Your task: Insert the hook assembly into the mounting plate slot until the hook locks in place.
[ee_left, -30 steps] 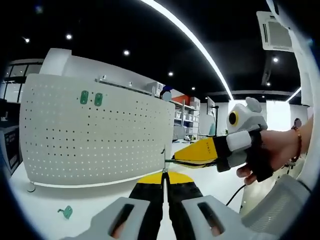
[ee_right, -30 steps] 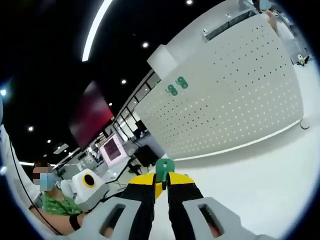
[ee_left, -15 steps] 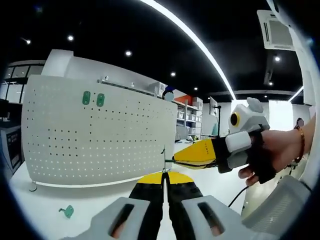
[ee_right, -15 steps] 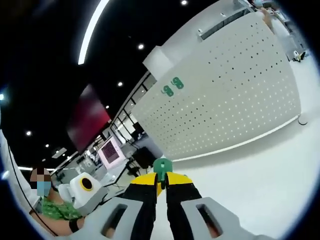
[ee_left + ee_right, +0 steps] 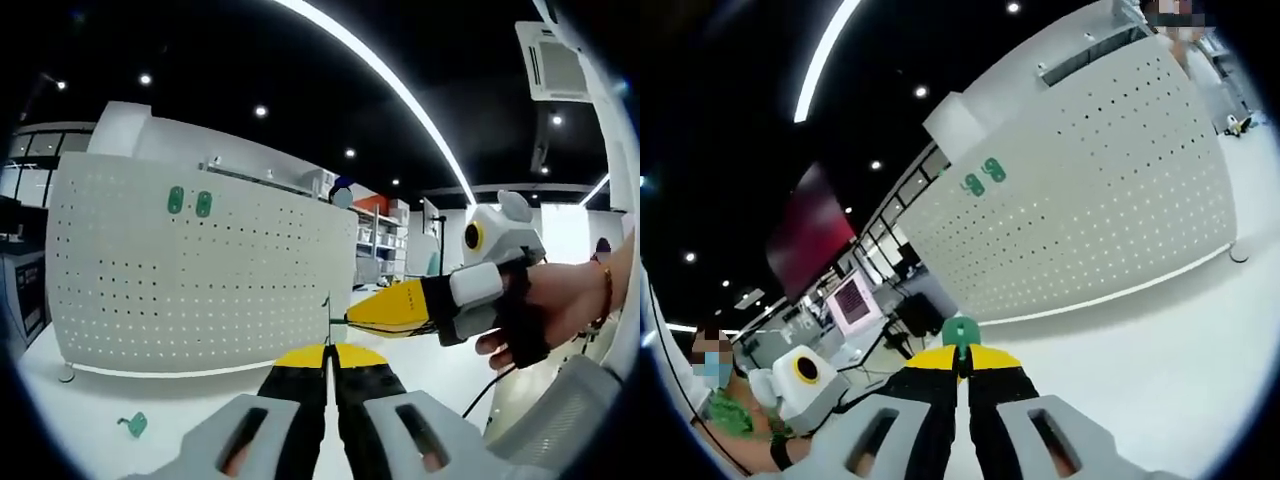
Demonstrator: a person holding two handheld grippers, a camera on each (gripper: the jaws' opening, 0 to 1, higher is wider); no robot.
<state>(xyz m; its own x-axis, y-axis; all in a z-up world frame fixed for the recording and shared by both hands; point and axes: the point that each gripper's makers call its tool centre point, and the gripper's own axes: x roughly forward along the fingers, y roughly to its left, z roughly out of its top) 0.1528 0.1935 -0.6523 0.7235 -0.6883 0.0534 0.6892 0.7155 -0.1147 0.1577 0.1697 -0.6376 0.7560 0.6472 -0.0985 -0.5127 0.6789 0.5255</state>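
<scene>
Left gripper (image 5: pixel 328 350) jaws pinch thin hook (image 5: pixel 327 318); right gripper (image 5: pixel 961 352) jaws clamp green plate (image 5: pixel 960 331); spare green piece (image 5: pixel 131 425) on table.

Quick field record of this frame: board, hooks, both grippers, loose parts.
pegboard: white perforated panel, upright on white table
mounted parts: two green pieces near panel's upper left
left gripper: jaws shut on a thin metal hook
right gripper: jaws shut on a green plate piece
loose part: green piece on the table in front of the panel
insertion: not yet done
</scene>
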